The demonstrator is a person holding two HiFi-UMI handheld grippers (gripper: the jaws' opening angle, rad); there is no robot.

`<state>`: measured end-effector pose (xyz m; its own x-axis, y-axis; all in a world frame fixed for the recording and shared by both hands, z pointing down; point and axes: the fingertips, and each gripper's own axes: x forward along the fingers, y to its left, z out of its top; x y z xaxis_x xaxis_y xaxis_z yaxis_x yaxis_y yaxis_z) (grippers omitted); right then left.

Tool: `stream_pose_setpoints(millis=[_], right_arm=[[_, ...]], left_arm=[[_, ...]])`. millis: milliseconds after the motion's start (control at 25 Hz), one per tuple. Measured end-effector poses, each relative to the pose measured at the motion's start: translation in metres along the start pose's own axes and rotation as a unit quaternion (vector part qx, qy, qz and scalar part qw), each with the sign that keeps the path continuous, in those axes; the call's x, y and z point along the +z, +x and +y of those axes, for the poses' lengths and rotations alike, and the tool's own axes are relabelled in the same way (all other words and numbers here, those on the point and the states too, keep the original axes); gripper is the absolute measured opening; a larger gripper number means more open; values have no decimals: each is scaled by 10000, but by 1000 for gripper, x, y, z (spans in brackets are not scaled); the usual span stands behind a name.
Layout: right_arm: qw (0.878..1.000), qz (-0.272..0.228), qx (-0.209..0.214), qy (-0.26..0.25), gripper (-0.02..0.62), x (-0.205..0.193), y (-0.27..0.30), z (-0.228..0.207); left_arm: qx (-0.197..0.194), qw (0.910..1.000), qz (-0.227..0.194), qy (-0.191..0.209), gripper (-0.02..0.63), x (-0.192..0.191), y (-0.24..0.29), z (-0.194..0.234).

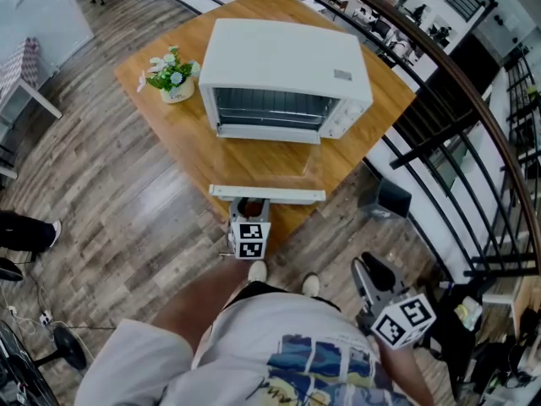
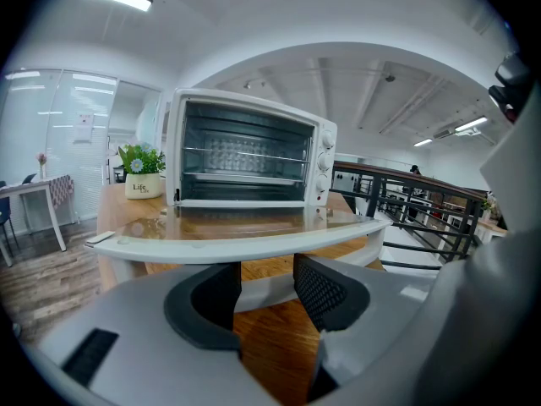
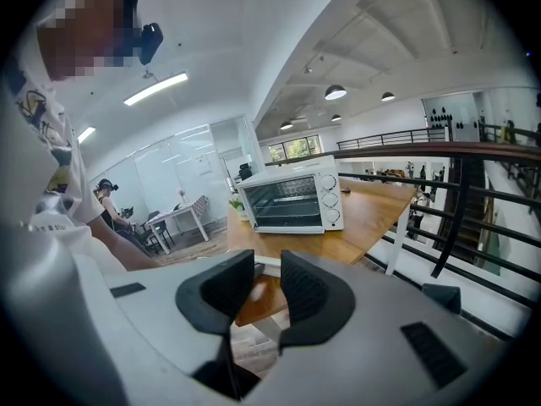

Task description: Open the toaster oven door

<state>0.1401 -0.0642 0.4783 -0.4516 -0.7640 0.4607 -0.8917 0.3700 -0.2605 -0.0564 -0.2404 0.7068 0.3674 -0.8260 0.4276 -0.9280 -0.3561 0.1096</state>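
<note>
While the toaster oven (image 1: 287,79) sits on the wooden surface (image 1: 173,138), door (image 1: 267,174) folded down flat, my left hand-held gripper (image 2: 266,294) is spread at its handle (image 1: 267,194); my right hand-held gripper (image 3: 266,290) hangs narrowly parted, empty.

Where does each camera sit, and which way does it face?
Head view: on the person's head, steeply down onto toaster oven and table; shirt, legs, left gripper, right gripper show.
Left gripper view: on that gripper, facing the open door closely; its jaws show.
Right gripper view: on that gripper, facing the toaster oven from farther; jaws, shirt show.
All share the toaster oven.
</note>
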Motion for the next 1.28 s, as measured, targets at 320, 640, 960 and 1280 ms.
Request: stream_pose_setpoints(millis=[320,640,960,1280], right_arm=[[10000,-1,5,-27,86,0,-1,0],[10000,-16,-12,-94,57,1,-3,0],[9999,-49,-37,-141,31,3,-4,0],[9999,-88,-28,-129,14,4,-4,1]], left_arm=[[1,10000,15,-4,187,0,0,-1],[-9,10000,18,-6,186,-1,0,-1],[-19,10000,18,-13,187,-1,0,-1],[-20,10000,18,-8,187,0,-1,-1]])
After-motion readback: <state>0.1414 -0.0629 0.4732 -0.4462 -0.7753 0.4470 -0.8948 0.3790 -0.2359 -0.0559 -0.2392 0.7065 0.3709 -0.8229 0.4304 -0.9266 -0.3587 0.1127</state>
